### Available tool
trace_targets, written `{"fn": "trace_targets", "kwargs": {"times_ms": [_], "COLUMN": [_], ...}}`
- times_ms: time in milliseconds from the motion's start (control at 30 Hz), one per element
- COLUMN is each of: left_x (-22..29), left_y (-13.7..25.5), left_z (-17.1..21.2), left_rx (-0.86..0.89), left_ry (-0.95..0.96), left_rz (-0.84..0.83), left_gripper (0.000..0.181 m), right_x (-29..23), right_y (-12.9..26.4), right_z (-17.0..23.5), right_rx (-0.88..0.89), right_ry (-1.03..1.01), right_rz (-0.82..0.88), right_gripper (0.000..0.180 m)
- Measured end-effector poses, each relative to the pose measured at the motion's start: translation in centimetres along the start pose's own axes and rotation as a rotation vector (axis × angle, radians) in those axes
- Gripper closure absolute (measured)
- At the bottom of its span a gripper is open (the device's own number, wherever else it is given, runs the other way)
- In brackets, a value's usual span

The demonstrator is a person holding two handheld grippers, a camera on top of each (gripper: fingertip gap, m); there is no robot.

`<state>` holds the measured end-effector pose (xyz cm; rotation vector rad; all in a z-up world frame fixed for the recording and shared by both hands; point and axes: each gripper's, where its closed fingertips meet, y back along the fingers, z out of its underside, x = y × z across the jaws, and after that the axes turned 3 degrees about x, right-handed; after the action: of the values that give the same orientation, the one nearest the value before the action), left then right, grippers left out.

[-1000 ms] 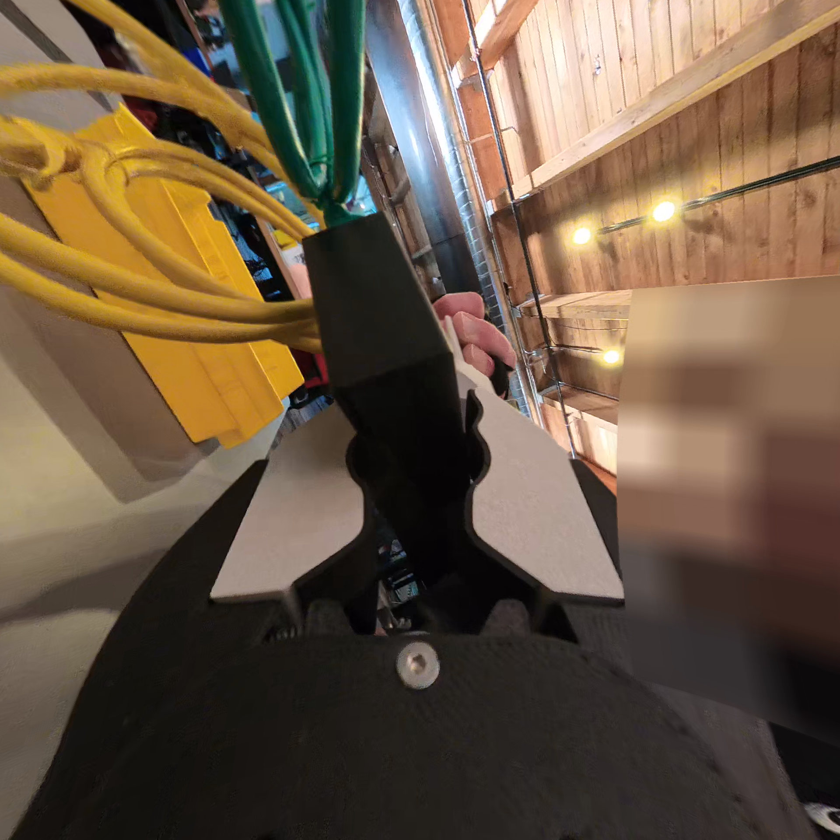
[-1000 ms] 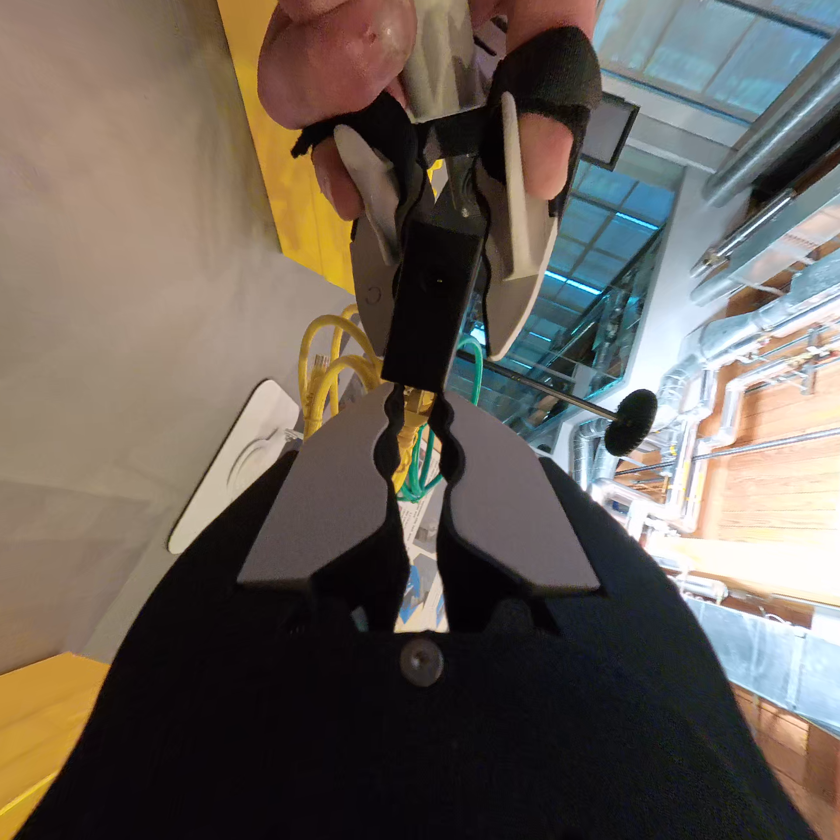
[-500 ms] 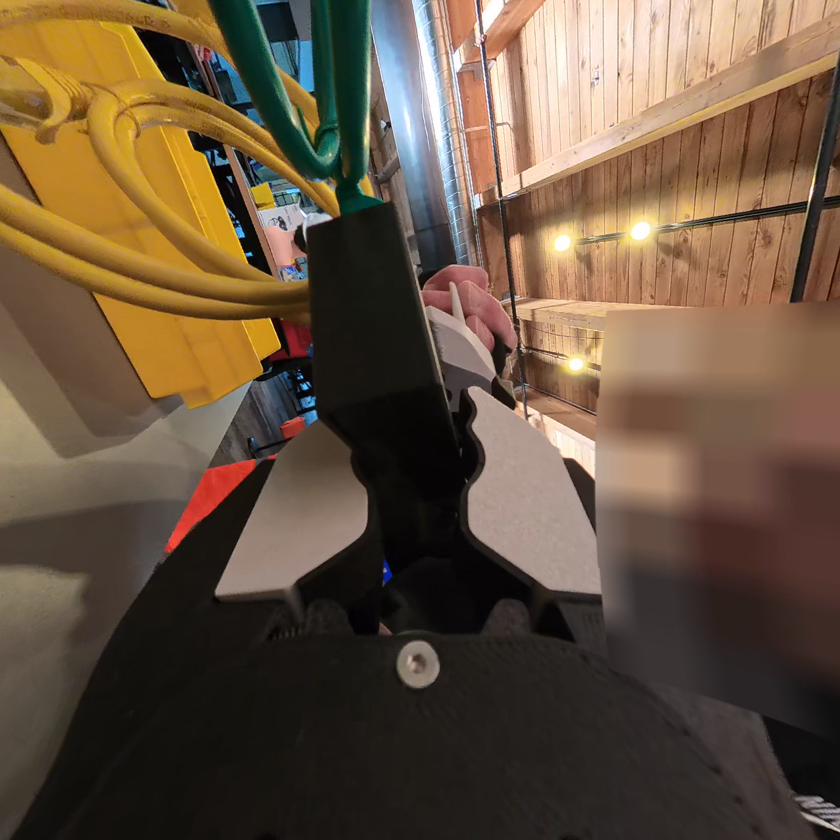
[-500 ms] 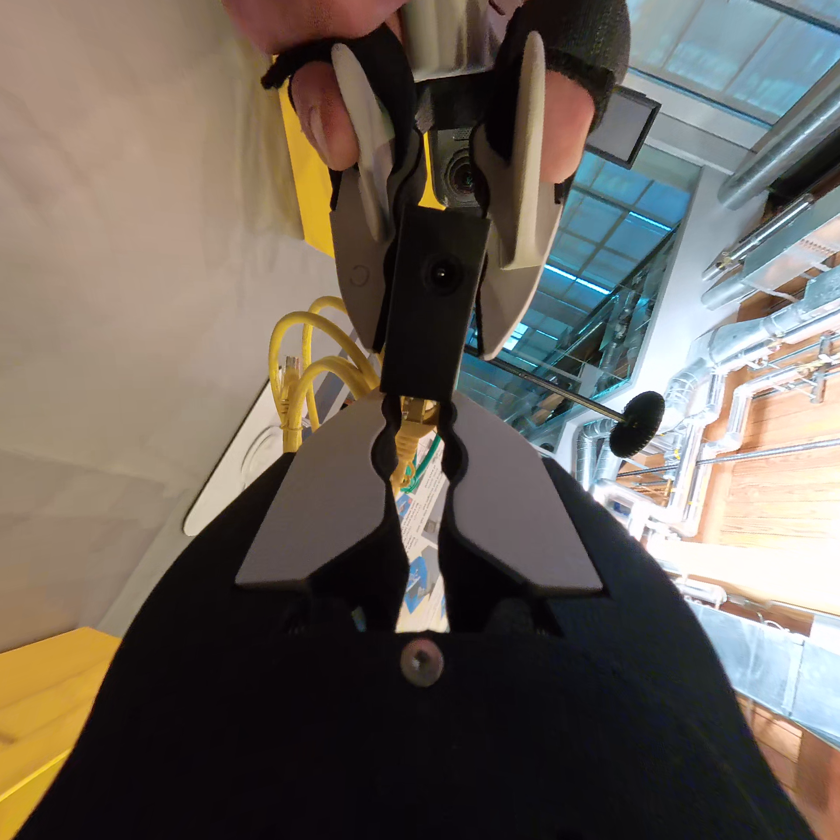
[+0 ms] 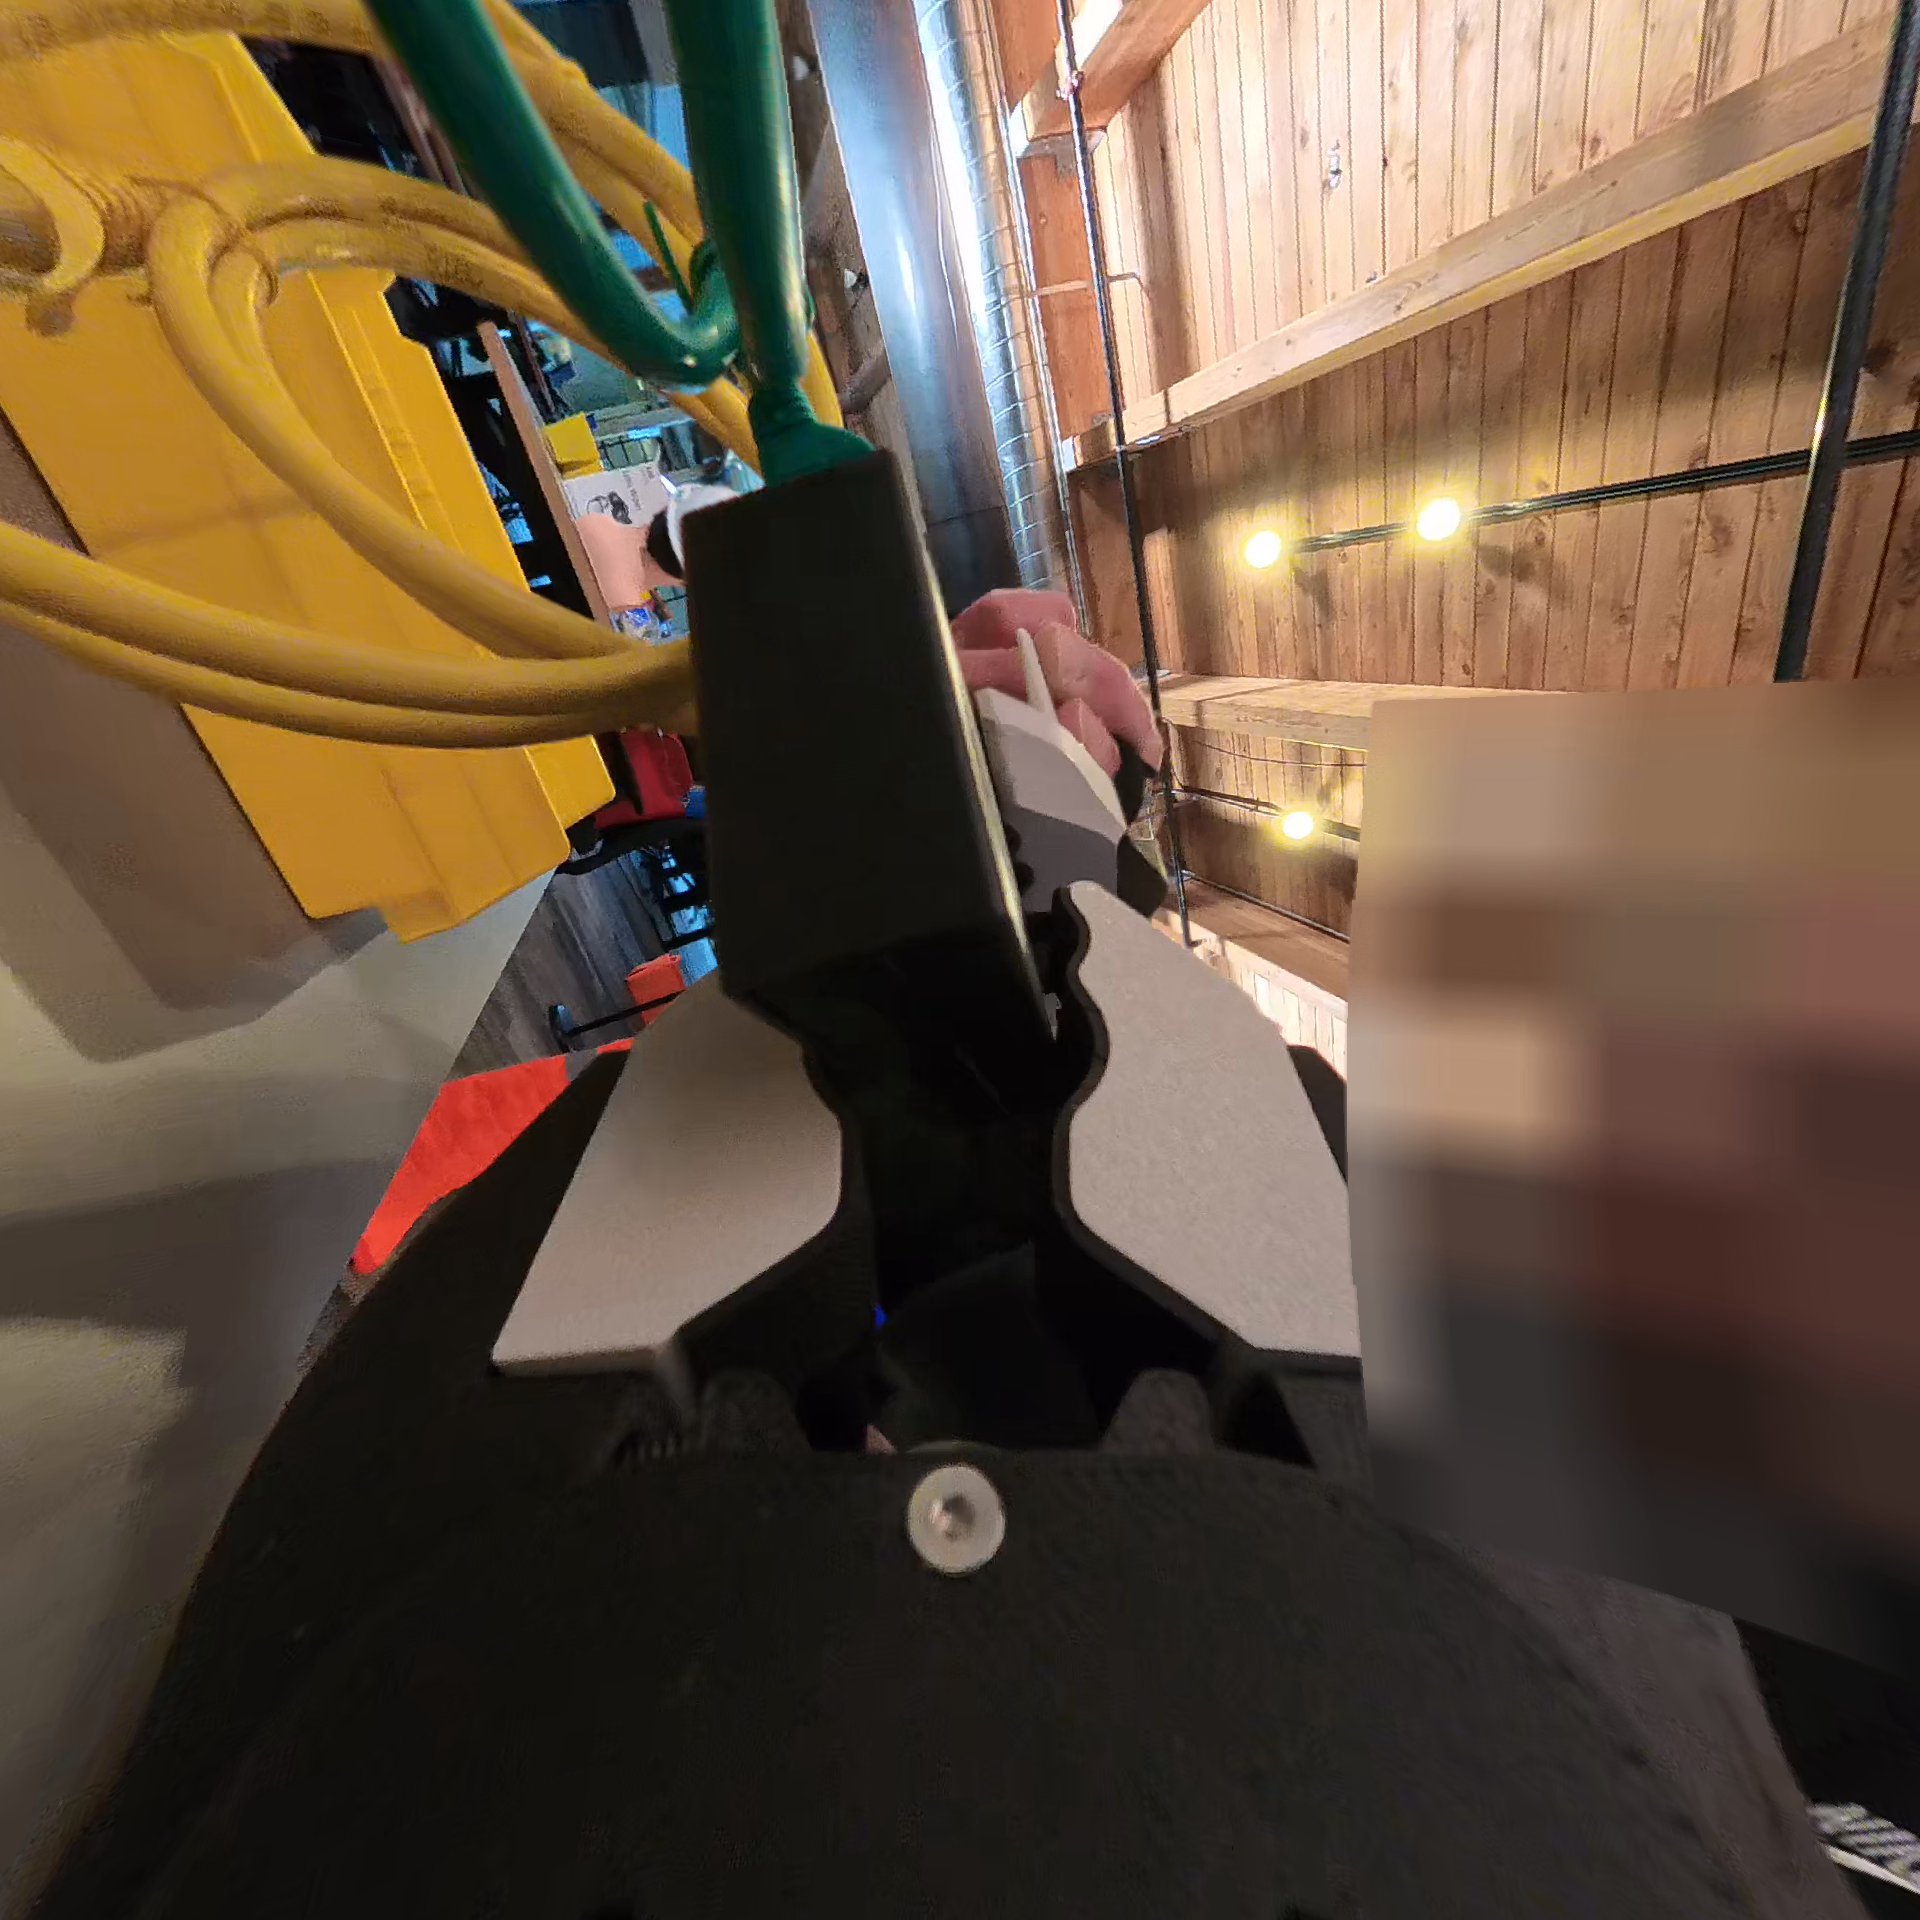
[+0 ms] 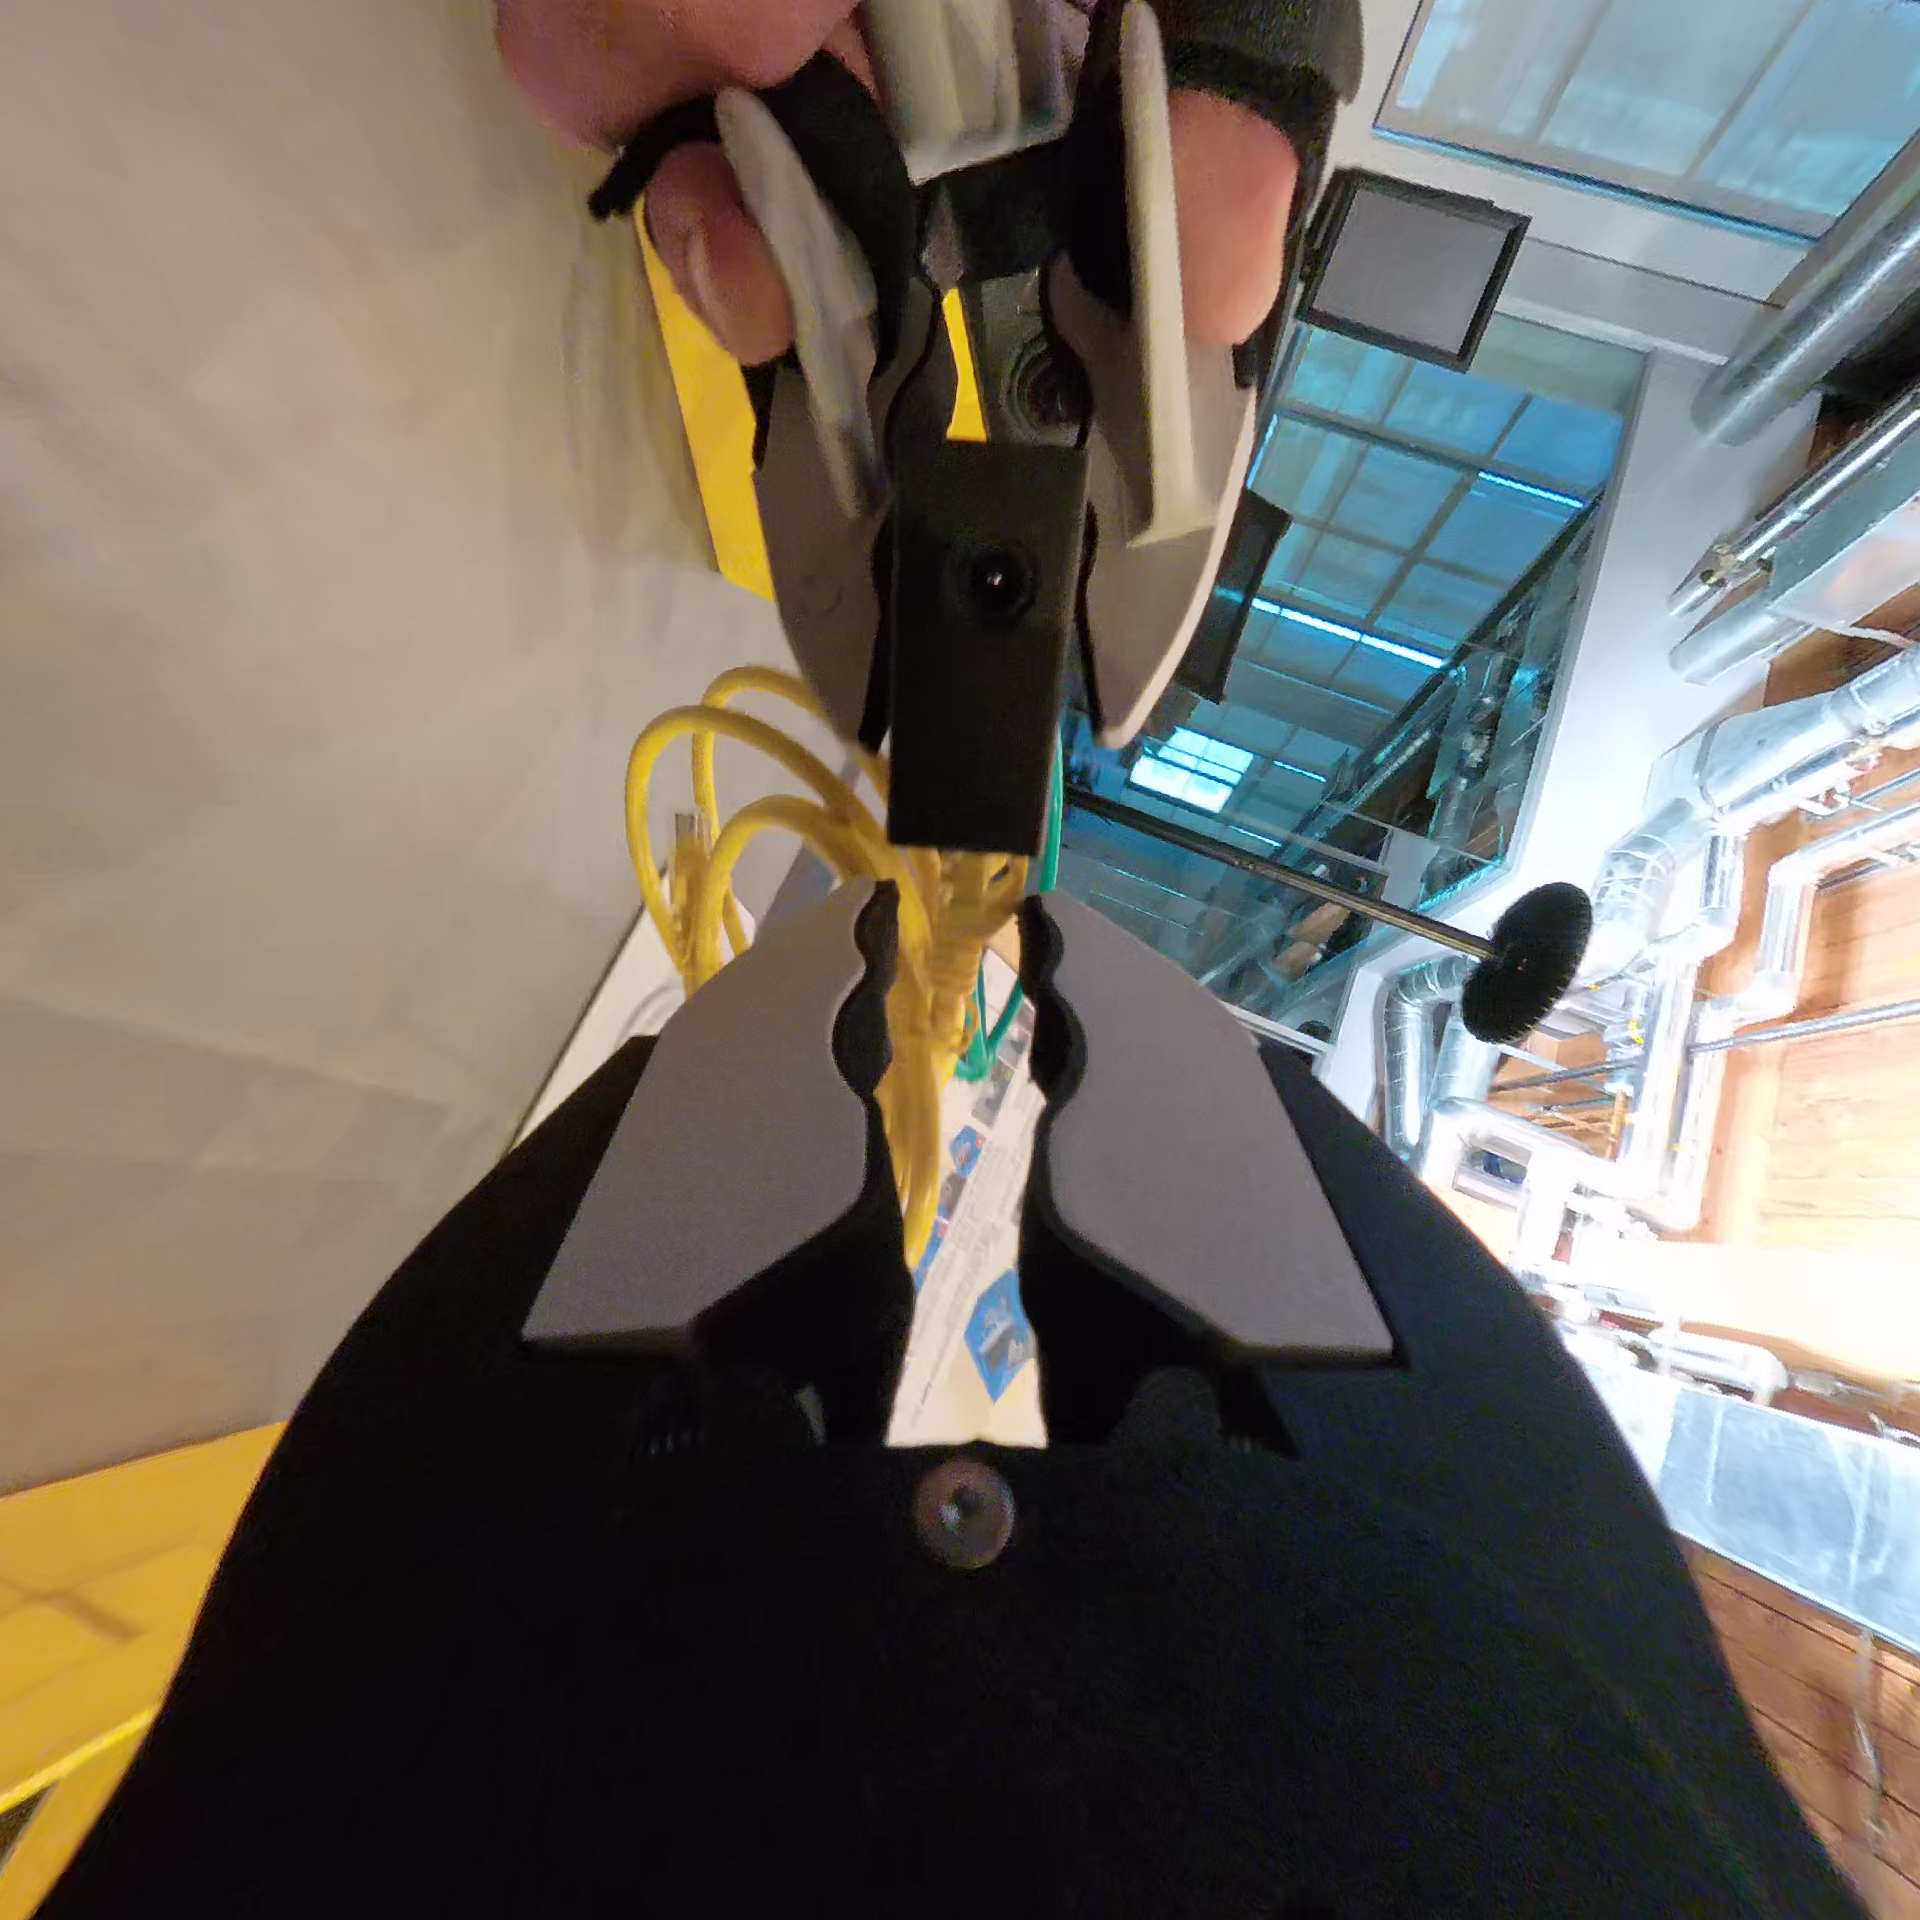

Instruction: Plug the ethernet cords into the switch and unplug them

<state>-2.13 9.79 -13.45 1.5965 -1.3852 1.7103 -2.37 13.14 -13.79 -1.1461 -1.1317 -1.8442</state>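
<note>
Left gripper [image 5: 951, 997]: you are clamping jaws on black switch [image 5: 842, 727], holding it up off tabletop [image 5: 208, 1143]. Green cord [image 5: 727, 208] and yellow cords [image 5: 312, 665] plugged into switch's far end. Right gripper [image 6: 956, 935]: jaws standing slightly apart, empty, straddling yellow cords [image 6: 925, 997] just below switch [image 6: 977, 644]. Judged step: unplugging. Next: you are needing to close on one plug's boot, pull straight.

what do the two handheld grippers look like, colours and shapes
Both match: a rounded matte black body, one silver screw in the middle, two flat grey fingers with wavy black inner edges. The left gripper and right gripper show no cables of their own. The hand wears a black fingerless glove.
</note>
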Motion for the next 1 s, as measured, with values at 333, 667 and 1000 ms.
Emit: {"fn": "trace_targets", "kwargs": {"times_ms": [333, 667, 1000], "left_x": [-0.5, -1.2, -0.2], "left_y": [-0.4, -0.4, -0.6], "left_z": [0.9, 1.3, 1.5], "left_rx": [-0.045, -0.051, -0.075], "left_ry": [0.01, 0.041, 0.015], "left_rz": [-0.022, -0.033, 0.009], "left_gripper": [0.148, 0.148, 0.148], "right_x": [-0.4, -1.2, 0.0], "right_y": [0.2, 0.3, 2.0], "right_z": [-0.1, -0.3, -0.9], "right_rx": [-0.017, -0.026, 0.101], "right_ry": [0.159, 0.141, 0.069], "right_rz": [-0.008, -0.121, -0.047], "right_gripper": [0.156, 0.166, 0.164]}}
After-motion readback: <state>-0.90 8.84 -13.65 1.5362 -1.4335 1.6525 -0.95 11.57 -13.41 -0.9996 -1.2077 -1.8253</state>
